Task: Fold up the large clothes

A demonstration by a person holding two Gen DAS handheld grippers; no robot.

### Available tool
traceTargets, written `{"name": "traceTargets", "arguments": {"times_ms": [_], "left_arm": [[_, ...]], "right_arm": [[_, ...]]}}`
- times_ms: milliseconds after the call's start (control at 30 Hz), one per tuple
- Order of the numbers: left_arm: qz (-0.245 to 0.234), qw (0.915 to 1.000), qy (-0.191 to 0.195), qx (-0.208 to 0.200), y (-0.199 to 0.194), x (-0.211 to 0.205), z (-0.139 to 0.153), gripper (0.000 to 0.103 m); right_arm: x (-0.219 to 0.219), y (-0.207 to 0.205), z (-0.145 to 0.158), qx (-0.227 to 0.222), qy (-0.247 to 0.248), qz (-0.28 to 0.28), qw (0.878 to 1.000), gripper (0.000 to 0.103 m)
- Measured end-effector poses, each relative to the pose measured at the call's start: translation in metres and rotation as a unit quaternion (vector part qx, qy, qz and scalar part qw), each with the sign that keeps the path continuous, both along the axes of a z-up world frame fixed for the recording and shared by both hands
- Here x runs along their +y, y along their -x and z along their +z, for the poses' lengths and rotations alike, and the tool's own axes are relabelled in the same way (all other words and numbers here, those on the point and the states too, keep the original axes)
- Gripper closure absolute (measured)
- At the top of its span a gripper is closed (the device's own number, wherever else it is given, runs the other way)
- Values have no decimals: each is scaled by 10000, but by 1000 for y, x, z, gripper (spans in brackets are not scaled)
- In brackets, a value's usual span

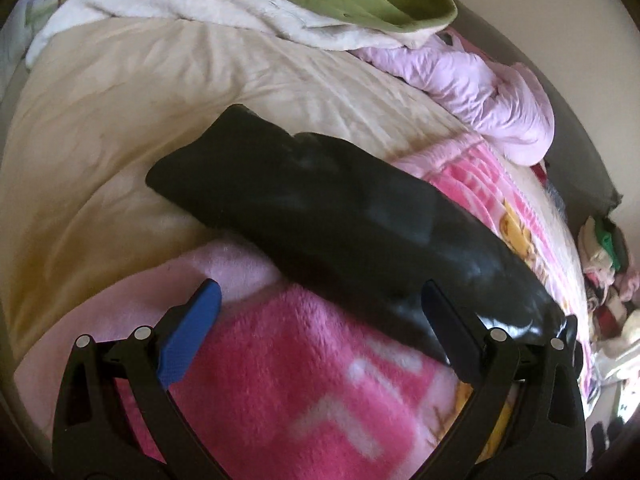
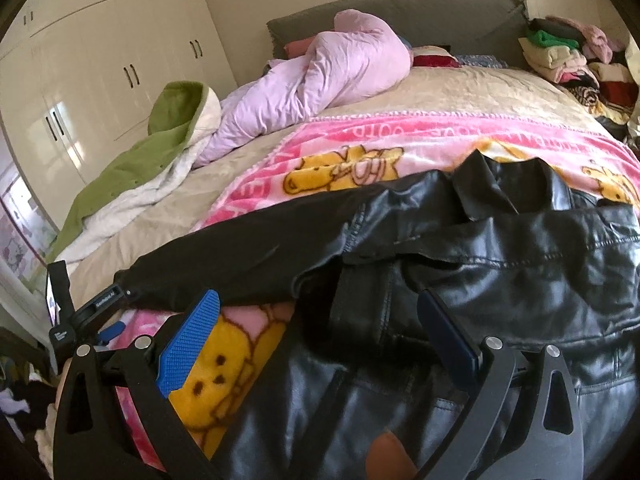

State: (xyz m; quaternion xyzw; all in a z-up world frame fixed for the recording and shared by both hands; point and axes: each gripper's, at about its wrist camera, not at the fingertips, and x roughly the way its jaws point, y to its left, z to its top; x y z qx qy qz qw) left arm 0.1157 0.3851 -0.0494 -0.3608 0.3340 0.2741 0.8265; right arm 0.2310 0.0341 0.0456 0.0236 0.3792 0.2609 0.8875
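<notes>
A black leather jacket (image 2: 500,264) lies spread on a pink cartoon blanket (image 2: 360,148) on the bed. One sleeve (image 1: 320,200) stretches out to the left across the blanket and the beige bedspread (image 1: 120,120). My left gripper (image 1: 320,304) is open, its fingers either side of the sleeve's near part, just above the blanket (image 1: 300,380). My right gripper (image 2: 320,312) is open over the jacket's body, close to the front opening; nothing is held. The left gripper's body (image 2: 76,320) shows at the left edge of the right wrist view.
A lilac quilt (image 2: 312,76) and a green and white coat (image 2: 152,152) lie bunched at the far side of the bed. A grey headboard (image 2: 440,16) stands behind. Stacked clothes (image 2: 568,60) pile at the far right. White wardrobes (image 2: 100,60) stand on the left.
</notes>
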Motion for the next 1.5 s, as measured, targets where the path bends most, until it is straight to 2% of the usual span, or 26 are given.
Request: {"name": "traceTargets", "arguments": {"times_ms": [200,300,333,400,433,467,500,567,667,900,1133,1333,1500], "left_arm": [[145,9998,-145,3,-13,11,0,9],[199,9997,-55,-101,-17,20,0,10],[211,9996,-9,-212,-17,24,0,16],[369,9990,-9,-232,-18,30,1,43],[427,9989,-24,-206,-19,33,1,63],[405,9989,27,-249,-20,35,1,70],[347,9988,97,-326,-20,38,1,73],[255,9987,26,-438,-19,37,10,88],[56,9971,-105,-756,-14,29,32,100],[-569,9851,-626,-1497,-6,-12,105,102],[-1086,9651,-1079,-2126,-7,-72,176,102],[-1413,9507,-1150,-2511,-11,-119,208,102],[-1672,9408,-1255,-2668,-20,-152,220,102]], "right_arm": [[-18,4,-1,71,-36,-166,9998,4],[-30,6,0,88,-109,-259,9996,4],[-34,8,2,70,-96,-299,9995,4],[-41,11,5,24,-90,-370,9993,4],[-45,12,6,23,-104,-410,9991,4],[-48,12,7,25,-119,-438,9990,4],[-52,14,8,18,-142,-472,9988,4],[-59,17,11,-2,-161,-517,9985,4],[-67,20,14,-42,-160,-580,9982,4],[-94,30,26,-144,-282,-792,9964,4],[-131,45,38,-274,-465,-1022,9933,4],[-159,52,45,-344,-586,-1218,9902,4],[-183,55,44,-347,-720,-1389,9871,4]]}}
